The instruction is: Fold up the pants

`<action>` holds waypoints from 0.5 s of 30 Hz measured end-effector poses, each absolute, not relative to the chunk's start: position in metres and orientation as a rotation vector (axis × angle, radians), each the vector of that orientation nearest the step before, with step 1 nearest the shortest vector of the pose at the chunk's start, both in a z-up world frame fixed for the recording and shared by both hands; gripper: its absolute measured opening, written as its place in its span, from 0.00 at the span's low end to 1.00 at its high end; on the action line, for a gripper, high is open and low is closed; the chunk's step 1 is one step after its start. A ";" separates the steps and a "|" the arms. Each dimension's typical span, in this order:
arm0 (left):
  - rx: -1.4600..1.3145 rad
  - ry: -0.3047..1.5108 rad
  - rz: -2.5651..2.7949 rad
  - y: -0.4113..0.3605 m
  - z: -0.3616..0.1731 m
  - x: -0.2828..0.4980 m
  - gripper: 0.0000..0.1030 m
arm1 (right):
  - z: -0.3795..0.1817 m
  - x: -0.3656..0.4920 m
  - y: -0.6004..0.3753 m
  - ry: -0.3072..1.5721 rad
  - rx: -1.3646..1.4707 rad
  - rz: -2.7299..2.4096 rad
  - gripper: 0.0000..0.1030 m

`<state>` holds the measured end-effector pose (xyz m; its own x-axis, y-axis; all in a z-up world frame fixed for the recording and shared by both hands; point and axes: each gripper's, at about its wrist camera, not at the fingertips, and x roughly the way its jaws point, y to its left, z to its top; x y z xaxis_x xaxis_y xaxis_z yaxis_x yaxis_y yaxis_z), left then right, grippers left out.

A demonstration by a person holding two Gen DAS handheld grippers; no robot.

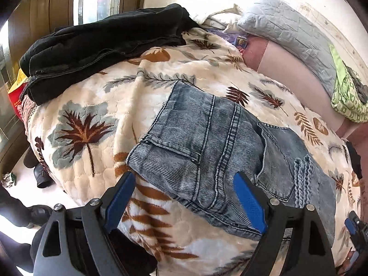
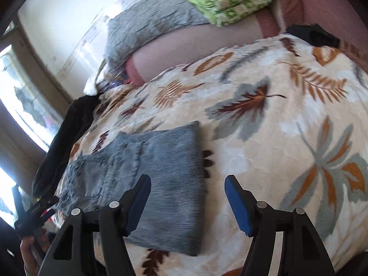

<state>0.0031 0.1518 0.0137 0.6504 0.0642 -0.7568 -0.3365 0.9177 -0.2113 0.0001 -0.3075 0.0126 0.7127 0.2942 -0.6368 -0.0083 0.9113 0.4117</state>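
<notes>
Both tools are hovering nearest me, my left tool (image 1: 184, 197) and right tool (image 2: 187, 197) each spread wide and gripping nothing. Beneath them the bed's leaf-print blanket (image 1: 92, 96) is carrying everything. On it the denim pants (image 1: 207, 142) are lying as a compact folded bundle, so I'm judging the folding nearly done, with perhaps only tidying remaining.
</notes>
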 end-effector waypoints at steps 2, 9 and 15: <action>-0.344 0.832 0.220 0.153 0.011 0.005 0.85 | 0.015 0.000 -0.298 0.766 0.369 0.172 0.68; -0.316 0.817 0.206 0.152 0.007 0.010 0.85 | 0.023 0.011 -0.277 0.801 0.334 0.191 0.68; -0.342 0.803 0.201 0.158 0.001 0.009 0.85 | 0.012 0.036 -0.248 0.886 0.278 0.242 0.81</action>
